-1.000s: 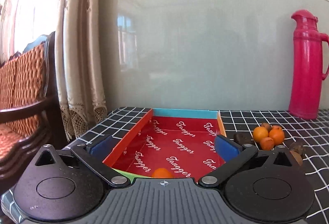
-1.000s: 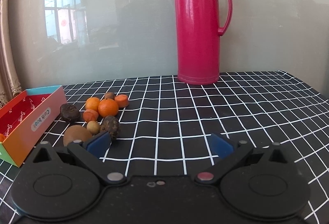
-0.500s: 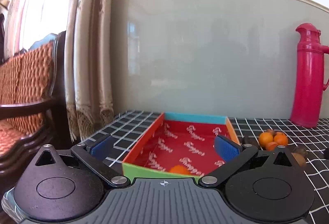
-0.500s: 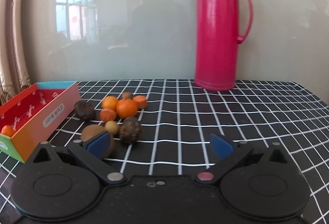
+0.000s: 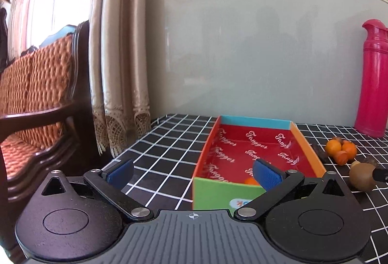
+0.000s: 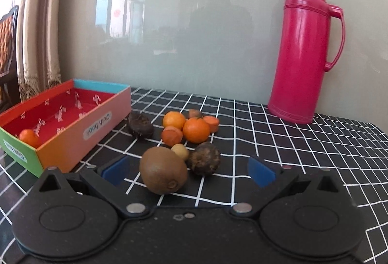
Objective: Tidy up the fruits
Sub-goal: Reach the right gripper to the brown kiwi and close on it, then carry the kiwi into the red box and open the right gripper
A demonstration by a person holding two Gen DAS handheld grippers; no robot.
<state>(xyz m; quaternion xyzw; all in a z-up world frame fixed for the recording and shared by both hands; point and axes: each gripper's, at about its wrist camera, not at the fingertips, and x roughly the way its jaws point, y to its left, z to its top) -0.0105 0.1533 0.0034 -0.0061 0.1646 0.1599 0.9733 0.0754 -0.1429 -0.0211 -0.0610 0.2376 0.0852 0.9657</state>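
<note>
Fruit sits in a loose cluster on my table (image 6: 278, 142): a kiwi (image 6: 163, 173) lies between the spread fingers of my right claw (image 6: 188, 171), untouched. My left claw (image 5: 194, 173) gapes empty before the red box (image 5: 245, 154), where one orange (image 6: 29, 137) rests.

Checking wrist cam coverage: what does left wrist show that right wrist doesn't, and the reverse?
Left only: the chair beside the table, and the left claw, open. Right only: the right claw, open around the kiwi, and the dark fruit behind it. Both: box with one orange inside, fruit pile, pink flask, curtain.
</note>
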